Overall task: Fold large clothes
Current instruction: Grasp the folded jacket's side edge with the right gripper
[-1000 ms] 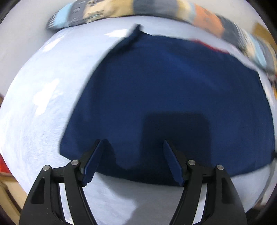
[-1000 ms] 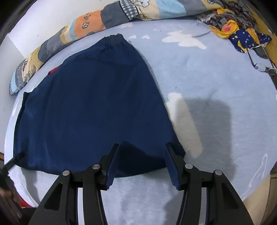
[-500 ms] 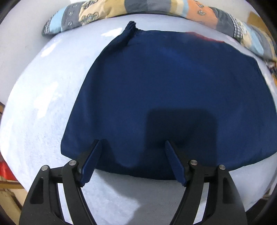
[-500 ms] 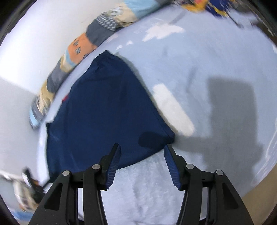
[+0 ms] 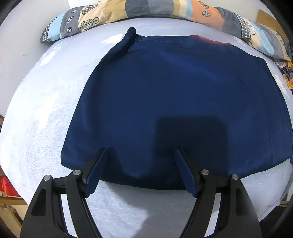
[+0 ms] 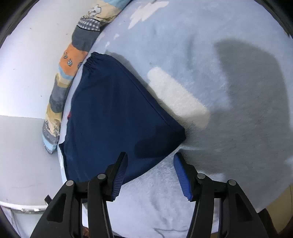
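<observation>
A large navy blue garment (image 5: 174,95) lies flat on a light blue fleece bed cover (image 5: 45,109). Its elastic waistband (image 5: 131,33) is at the far side, and a red patch (image 5: 207,39) shows at the far edge. My left gripper (image 5: 140,170) is open and empty, hovering over the garment's near hem. In the right wrist view the garment (image 6: 113,113) lies left of centre, with its near right corner (image 6: 180,136) just ahead of my right gripper (image 6: 150,171), which is open and empty above the cover.
A patchwork quilt roll (image 5: 164,9) lies along the far edge of the bed by the white wall (image 6: 27,73). A pale rectangular patch (image 6: 175,97) marks the cover right of the garment. The bed's near edge drops off at bottom left (image 5: 7,190).
The right gripper has swung and tilted to the right, so the garment now sits to its left and its corner lies ahead. The left gripper has barely moved. Both stay open.
</observation>
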{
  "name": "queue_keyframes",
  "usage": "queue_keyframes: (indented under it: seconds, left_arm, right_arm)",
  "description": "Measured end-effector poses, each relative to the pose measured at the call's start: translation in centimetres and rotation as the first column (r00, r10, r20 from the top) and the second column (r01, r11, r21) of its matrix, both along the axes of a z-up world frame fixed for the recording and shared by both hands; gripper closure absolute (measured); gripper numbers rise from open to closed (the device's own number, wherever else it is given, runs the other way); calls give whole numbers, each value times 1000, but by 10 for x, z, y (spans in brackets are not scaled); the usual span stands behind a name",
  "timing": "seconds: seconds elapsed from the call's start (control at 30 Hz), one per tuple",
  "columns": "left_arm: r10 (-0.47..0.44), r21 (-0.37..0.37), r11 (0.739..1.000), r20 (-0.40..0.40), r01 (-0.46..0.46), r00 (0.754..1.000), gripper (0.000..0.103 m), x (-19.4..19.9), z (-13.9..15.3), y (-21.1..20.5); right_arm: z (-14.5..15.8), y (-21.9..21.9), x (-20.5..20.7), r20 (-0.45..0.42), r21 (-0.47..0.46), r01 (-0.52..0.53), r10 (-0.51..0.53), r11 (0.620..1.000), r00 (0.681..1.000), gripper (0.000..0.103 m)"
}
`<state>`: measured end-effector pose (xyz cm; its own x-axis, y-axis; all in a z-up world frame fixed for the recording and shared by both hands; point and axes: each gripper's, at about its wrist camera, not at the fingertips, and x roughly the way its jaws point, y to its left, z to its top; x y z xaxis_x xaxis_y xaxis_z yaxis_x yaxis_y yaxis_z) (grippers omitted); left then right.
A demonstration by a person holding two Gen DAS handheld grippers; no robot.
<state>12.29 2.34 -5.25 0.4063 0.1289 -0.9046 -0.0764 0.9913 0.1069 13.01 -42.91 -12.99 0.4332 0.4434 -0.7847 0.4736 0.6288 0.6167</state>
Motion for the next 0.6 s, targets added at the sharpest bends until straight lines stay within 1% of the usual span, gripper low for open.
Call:
queue_keyframes:
  seconds: [0.13, 0.17, 0.23, 0.33, 0.4, 0.47, 0.53, 0.6]
  left_arm:
    - [-16, 4, 1000, 0, 16, 1000, 28, 0, 0, -3]
    - [-18, 6, 1000, 1, 18, 1000, 28, 0, 0, -4]
    - [-20, 7, 1000, 0, 20, 1000, 28, 1, -1, -4]
    - [-22, 4, 1000, 0, 22, 1000, 28, 2, -1, -4]
    - [-24, 3, 1000, 1, 24, 1000, 28, 1, -1, -4]
    - [-26, 4, 1000, 0, 26, 1000, 28, 1, -2, -4]
    - [-26, 4, 1000, -2, 26, 1000, 28, 2, -2, -3]
    - [-22, 2, 1000, -4, 22, 1000, 28, 4, -2, -3]
  right_arm:
    - [-8, 1, 4, -11, 36, 42, -42, 998, 999, 40]
    - [-10, 1, 5, -7, 43, 51, -51, 998, 999, 38]
    - [-11, 0, 11, 6, 52, 70, -70, 996, 998, 38]
    - [-15, -5, 20, 23, 87, 104, -106, 991, 994, 32]
    - [-16, -9, 24, 42, 104, 125, -129, 987, 991, 33]
    - [-15, -10, 29, 62, 115, 115, -123, 987, 990, 33]
    - [-11, -12, 32, 99, 170, 96, -114, 981, 989, 36]
    - [-5, -15, 32, 147, 228, 67, -102, 971, 984, 36]
